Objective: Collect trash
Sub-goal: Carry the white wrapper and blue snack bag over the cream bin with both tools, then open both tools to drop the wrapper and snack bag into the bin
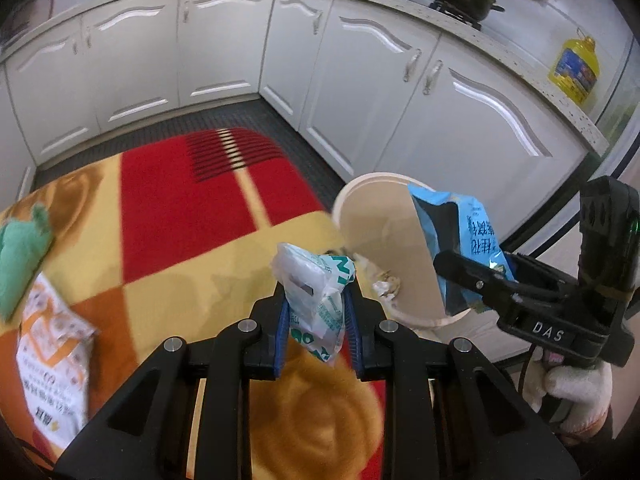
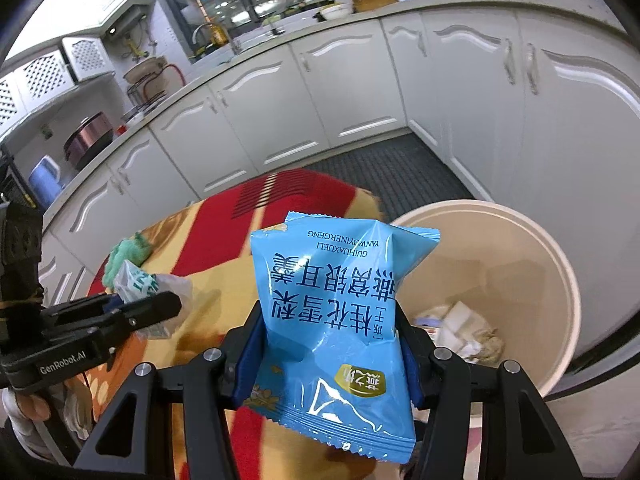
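My left gripper (image 1: 316, 304) is shut on a crumpled white and green plastic wrapper (image 1: 316, 296), held above the table near the bin; it also shows in the right wrist view (image 2: 140, 284). My right gripper (image 2: 330, 344) is shut on a blue snack packet (image 2: 336, 320), held just left of the bin's rim; the packet shows in the left wrist view (image 1: 460, 248) over the bin's edge. The cream round trash bin (image 2: 560, 272) stands beside the table with crumpled paper scraps (image 2: 460, 332) at its bottom. It appears in the left wrist view (image 1: 384, 232).
A table with a red, yellow and orange cloth (image 1: 180, 208) holds a green cloth lump (image 1: 22, 256) and an orange and white packet (image 1: 52, 356) at its left. White kitchen cabinets (image 1: 360, 80) ring the dark floor mat (image 2: 384, 172).
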Demonstrator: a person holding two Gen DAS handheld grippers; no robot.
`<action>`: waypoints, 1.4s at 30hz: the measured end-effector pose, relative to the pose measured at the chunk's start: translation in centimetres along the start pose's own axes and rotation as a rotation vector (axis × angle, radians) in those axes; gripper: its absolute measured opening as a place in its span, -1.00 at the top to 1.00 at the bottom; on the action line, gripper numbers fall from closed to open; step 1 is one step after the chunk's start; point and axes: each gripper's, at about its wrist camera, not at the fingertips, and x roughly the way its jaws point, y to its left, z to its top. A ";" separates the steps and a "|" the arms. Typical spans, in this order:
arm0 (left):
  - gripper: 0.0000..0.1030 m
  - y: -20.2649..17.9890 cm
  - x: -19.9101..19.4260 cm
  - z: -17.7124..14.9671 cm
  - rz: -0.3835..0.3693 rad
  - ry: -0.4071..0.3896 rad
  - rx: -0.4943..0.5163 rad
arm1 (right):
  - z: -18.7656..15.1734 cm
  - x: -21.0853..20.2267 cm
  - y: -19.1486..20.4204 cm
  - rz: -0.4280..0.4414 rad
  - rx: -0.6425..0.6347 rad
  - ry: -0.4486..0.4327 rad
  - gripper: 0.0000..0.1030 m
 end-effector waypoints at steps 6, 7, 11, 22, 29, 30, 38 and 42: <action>0.57 -2.3 1.9 1.1 -0.016 0.013 0.031 | -0.2 -0.5 -2.3 -0.028 0.038 -0.001 -0.07; 0.57 -2.6 2.2 1.3 -0.018 0.017 0.035 | -0.3 -0.6 -2.7 -0.033 0.044 -0.001 -0.07; 0.57 -3.8 3.7 1.8 -0.023 0.029 0.048 | -0.3 -0.7 -4.2 -0.045 0.067 0.000 -0.07; 0.57 -5.6 7.1 3.0 -0.053 0.065 0.069 | -0.9 -0.3 -7.2 -0.074 0.127 0.015 -0.08; 0.43 -6.6 9.4 3.5 -0.075 0.091 0.066 | -1.2 0.8 -9.1 -0.104 0.160 0.035 -0.10; 0.34 -6.8 9.7 3.6 -0.073 0.091 0.067 | -1.2 0.9 -9.4 -0.107 0.162 0.037 -0.11; -0.23 -7.0 10.7 3.4 -0.071 0.094 0.065 | -1.6 1.3 -11.1 -0.142 0.203 0.041 -0.35; -0.24 -6.8 10.3 3.3 -0.063 0.088 0.069 | -2.0 1.3 -11.5 -0.142 0.211 0.047 -0.35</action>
